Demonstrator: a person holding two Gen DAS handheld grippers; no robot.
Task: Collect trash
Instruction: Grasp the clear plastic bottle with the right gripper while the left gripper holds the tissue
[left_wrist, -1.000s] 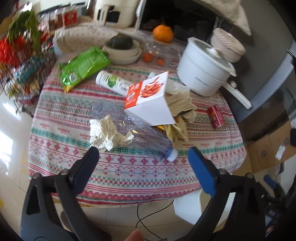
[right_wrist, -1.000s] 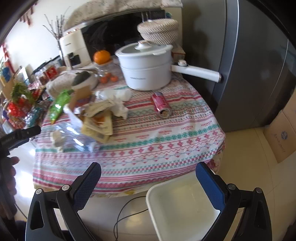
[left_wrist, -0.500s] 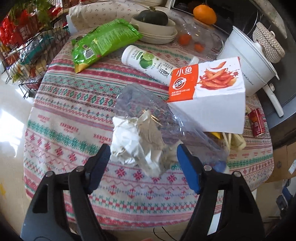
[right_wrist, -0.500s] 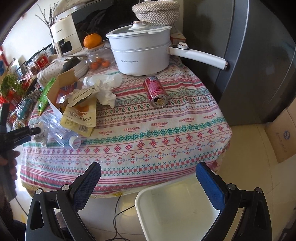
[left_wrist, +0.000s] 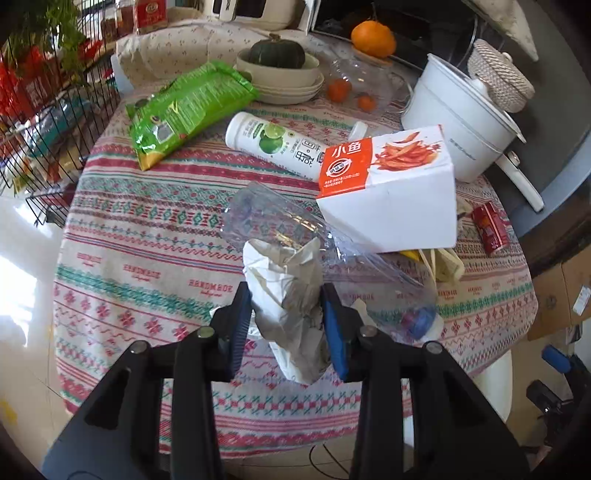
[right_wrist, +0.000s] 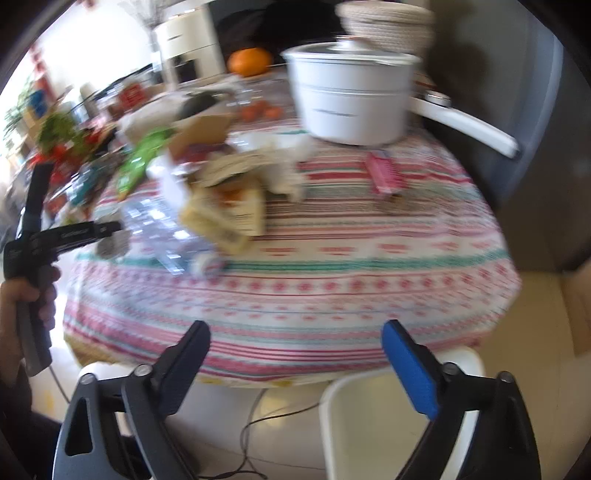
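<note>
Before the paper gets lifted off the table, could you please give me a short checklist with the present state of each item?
1. Left claw closed on the crumpled paper: ok, both pads press its sides.
2. Paper free of the clear plastic bottle: cannot tell, the bottle lies right against it.
3. White box out of the lift path: ok, it sits farther back, leaning on the bottle.
4. Right claw free: ok, open and holding nothing.
5. White bin within reach: ok, on the floor below the table edge.
6. Right view sharp: not ok, blurred.
</note>
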